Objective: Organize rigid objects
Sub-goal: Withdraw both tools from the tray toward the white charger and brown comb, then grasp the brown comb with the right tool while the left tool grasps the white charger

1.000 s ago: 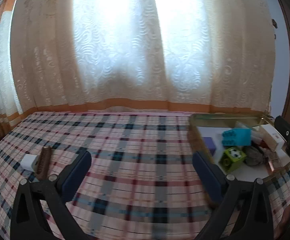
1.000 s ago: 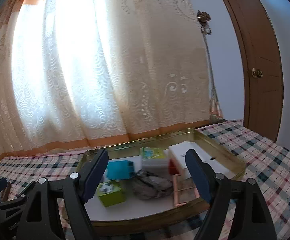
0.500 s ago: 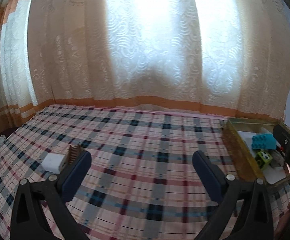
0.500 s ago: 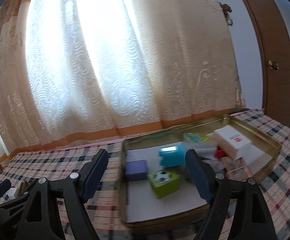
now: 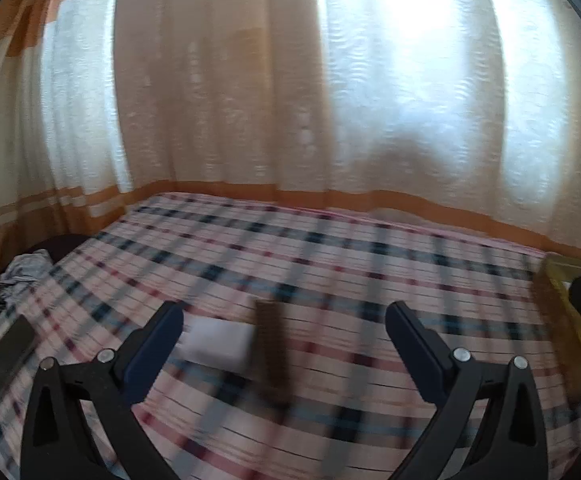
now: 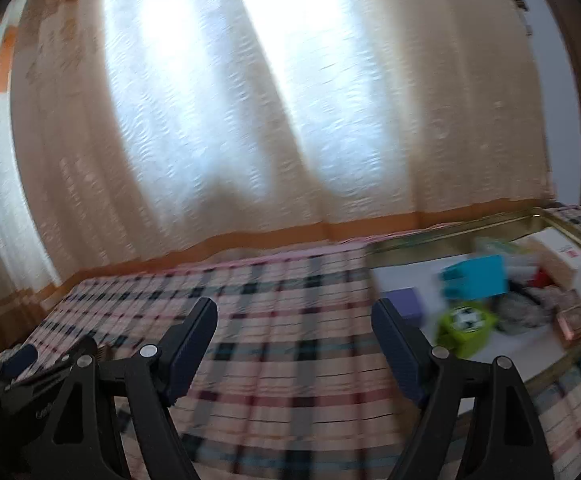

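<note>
Both grippers have swung away from the tray. The left gripper now has its jaws wide and empty, framing the white block and brown comb on the bed beyond: probably the next pickup. The right gripper is equally open and empty, with the tray off to its right.

Home bedroom: plaid bedspread, lace curtains.
</note>
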Demonstrator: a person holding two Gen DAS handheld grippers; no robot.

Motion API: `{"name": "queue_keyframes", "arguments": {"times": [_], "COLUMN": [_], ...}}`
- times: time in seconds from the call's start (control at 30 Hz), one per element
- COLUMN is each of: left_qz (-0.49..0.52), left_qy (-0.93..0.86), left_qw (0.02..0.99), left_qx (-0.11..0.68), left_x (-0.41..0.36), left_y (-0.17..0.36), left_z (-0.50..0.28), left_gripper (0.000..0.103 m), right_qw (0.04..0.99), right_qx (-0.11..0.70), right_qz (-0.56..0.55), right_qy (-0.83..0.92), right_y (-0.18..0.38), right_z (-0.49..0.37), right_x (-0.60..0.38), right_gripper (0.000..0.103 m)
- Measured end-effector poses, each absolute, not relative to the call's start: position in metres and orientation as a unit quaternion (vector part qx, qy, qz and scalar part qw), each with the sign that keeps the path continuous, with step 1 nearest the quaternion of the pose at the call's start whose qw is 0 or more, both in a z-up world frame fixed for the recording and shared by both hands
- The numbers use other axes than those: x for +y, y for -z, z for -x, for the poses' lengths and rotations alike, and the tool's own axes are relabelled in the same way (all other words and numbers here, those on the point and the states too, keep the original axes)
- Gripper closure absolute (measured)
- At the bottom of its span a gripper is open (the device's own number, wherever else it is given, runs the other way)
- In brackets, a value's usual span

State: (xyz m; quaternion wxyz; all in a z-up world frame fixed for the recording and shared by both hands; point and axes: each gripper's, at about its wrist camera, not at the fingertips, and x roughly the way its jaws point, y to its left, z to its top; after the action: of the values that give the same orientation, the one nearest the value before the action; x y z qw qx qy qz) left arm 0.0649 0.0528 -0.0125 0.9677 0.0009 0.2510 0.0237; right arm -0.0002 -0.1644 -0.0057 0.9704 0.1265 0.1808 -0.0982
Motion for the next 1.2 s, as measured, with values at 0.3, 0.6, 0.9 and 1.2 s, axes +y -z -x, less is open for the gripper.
{"name": "queue_keyframes", "arguments": {"times": [0.3, 0.6, 0.9, 1.2], "left_qz": [0.020, 0.069, 0.035, 0.036], "left_qy": [-0.101, -0.154, -0.158, -0.155], "left_qw": [0.956, 0.932, 0.929, 0.929], "left_qx": [0.276, 0.322, 0.333, 0.335], "left_x": [0.131, 0.189, 0.181, 0.183], "left_y": [0.017, 0.030, 0.032, 0.032], "left_z": [-0.092, -0.111, -0.116, -0.117], "left_gripper": [0.001, 0.001, 0.001, 0.001], "right_qw": [0.965, 0.939, 0.904, 0.901], "right_qx": [0.238, 0.322, 0.399, 0.412], "right_qz": [-0.114, -0.077, -0.020, 0.030], "right_qy": [0.004, -0.095, -0.154, -0.132], "right_y": [0.015, 0.031, 0.052, 0.055], "right_z": [-0.036, -0.073, -0.098, -0.114], "right_x": [-0.099, -0.031, 0.020, 0.043], "right_gripper": [0.022, 0.037, 0.055, 0.058]}}
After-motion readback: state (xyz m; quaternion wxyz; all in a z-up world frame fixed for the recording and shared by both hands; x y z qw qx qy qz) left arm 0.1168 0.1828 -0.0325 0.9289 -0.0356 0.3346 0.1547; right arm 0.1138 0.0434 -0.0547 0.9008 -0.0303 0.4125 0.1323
